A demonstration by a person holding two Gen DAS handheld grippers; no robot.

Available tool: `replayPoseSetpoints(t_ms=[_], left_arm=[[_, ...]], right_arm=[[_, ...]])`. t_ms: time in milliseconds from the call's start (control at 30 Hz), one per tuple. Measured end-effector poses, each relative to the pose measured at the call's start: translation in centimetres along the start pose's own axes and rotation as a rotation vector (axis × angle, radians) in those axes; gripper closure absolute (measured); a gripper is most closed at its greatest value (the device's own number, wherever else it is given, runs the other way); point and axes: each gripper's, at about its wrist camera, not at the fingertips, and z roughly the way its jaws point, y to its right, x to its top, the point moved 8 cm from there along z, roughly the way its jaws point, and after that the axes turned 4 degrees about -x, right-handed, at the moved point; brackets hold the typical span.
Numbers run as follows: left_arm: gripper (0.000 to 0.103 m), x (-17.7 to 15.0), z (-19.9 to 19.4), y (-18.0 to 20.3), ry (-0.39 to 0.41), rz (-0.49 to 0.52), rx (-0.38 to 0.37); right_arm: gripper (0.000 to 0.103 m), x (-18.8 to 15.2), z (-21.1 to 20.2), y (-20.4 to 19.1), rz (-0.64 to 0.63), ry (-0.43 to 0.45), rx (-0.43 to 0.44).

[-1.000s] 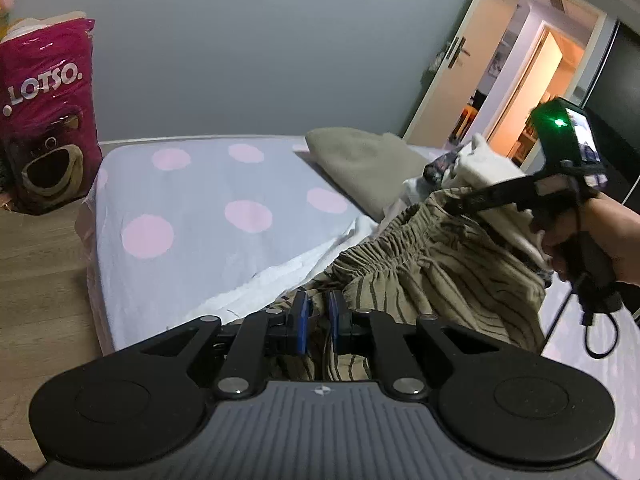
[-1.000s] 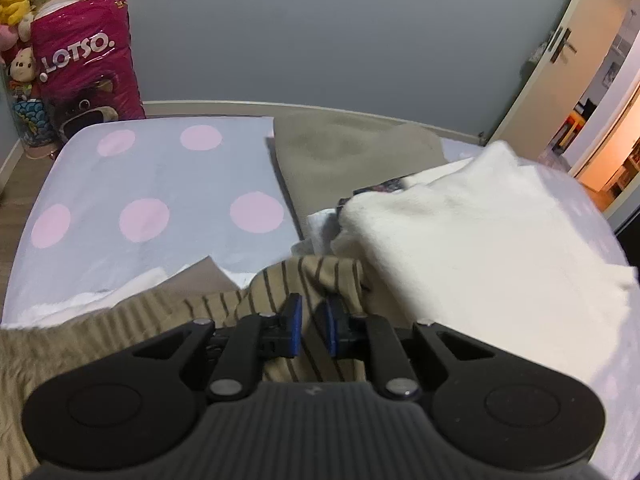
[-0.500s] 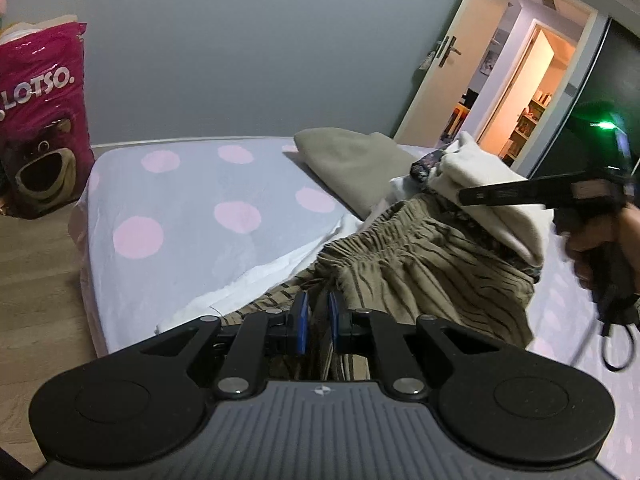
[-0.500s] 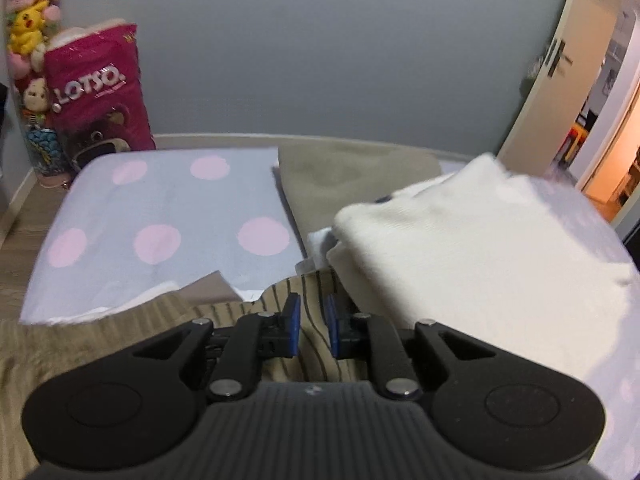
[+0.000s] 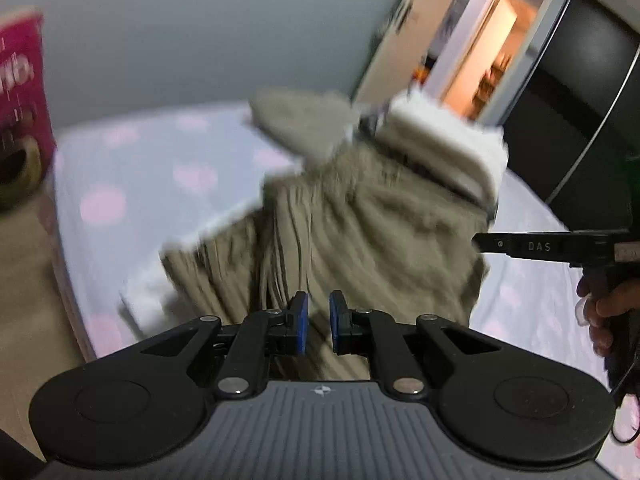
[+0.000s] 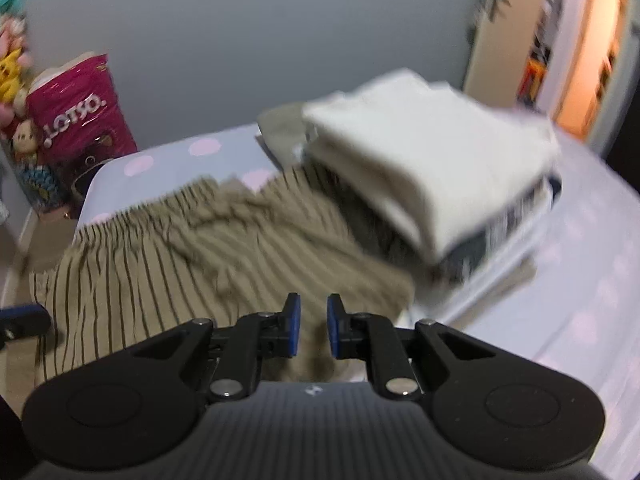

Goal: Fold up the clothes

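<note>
The olive striped garment [image 5: 360, 232] with a gathered waistband lies stretched over the polka-dot bed [image 5: 132, 184]; it also shows in the right wrist view [image 6: 192, 248]. My left gripper [image 5: 318, 322] is shut on its near edge, cloth between the blue pads. My right gripper [image 6: 312, 326] is shut on its other end; the right tool [image 5: 560, 246] reaches in from the right in the left wrist view. Both views are motion-blurred.
A folded cream garment [image 6: 432, 160] sits on a pile beside the striped one. An olive pillow [image 5: 300, 120] lies at the bed's far side. A pink Lotso bag [image 6: 80, 116] and plush toys stand on the floor at left. An open door [image 5: 480, 52] is at right.
Both grippers have pulled back and apart, drawing the striped garment out from under the cream pile and stretching it wider. The views have swung and blurred.
</note>
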Motion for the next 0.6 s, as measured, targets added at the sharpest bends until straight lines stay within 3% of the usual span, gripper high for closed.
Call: replayPoseSetpoints(t_ms=[133, 267, 333, 400, 533, 600], left_arm=[[0.095, -0.2, 0.0, -0.3, -0.024, 0.013, 0.006], [0.081, -0.3, -0.8, 0.1, -0.02, 0.054, 0.014], [0.08, -0.4, -1.1, 0.5, -0.02, 0.072, 0.017], [0.077, -0.4, -1.7, 0.8, -0.01, 0.099, 0.031], [0.057, -0.5, -3.1, 1.2, 0.016, 0.143, 0.043], [0.056, -0.6, -3.7, 1.4, 0.031, 0.156, 0.048]], right_arm=[[0.087, -3.0, 0.9, 0.4, 0.066, -0.049, -0.052], [0.086, -3.1, -1.0, 0.6, 0.158, 0.011, -0.064], [0.078, -2.9, -2.7, -0.2, 0.173, 0.053, -0.068], [0.057, -2.8, -4.5, -1.2, 0.176, 0.096, -0.073], [0.05, -3.1, -7.8, -3.9, 0.162, 0.145, -0.058], [0.044, -3.6, -9.2, -5.2, 0.135, 0.162, -0.053]])
